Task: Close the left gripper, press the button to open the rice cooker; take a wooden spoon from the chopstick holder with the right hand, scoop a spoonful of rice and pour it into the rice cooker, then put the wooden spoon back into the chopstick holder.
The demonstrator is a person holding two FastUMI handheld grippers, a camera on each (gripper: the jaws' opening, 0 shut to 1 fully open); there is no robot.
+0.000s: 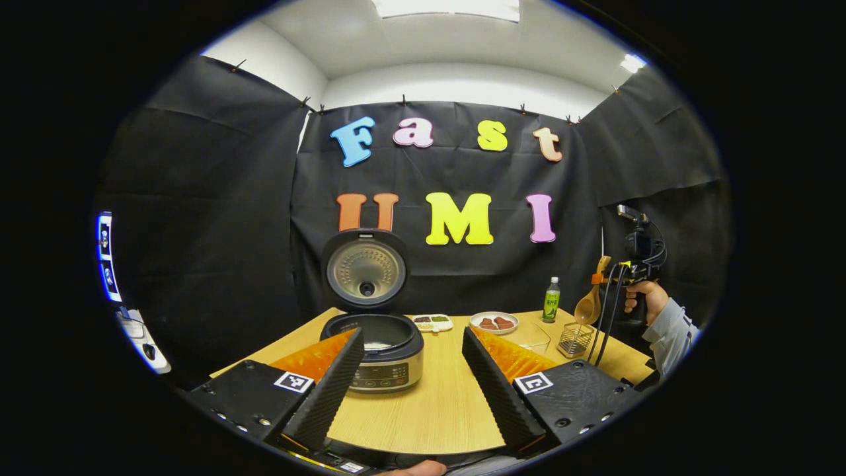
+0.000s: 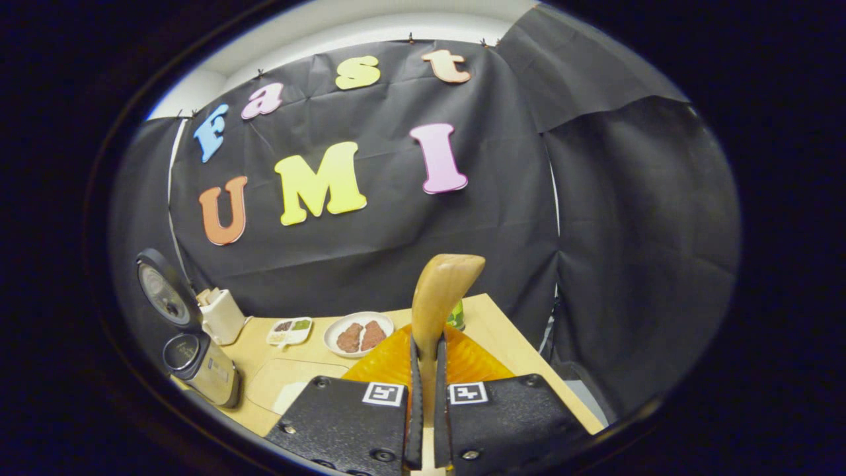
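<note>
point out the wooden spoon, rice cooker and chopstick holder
wooden spoon point(image 2: 441, 291): right gripper view, handle above the fingers
rice cooker point(image 1: 386, 373): left gripper view, front panel
chopstick holder point(image 1: 574, 340): left gripper view, wire side

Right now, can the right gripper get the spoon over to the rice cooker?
Probably yes. The right gripper is shut on the wooden spoon, the rice cooker has its lid up, and nothing tall stands between them.

Table point(image 1: 436, 403): light wood.
On it: cooker point(image 1: 383, 350), snack tray point(image 1: 433, 322), plate point(image 1: 494, 322), bottle point(image 1: 551, 300), holder point(image 1: 574, 340).
</note>
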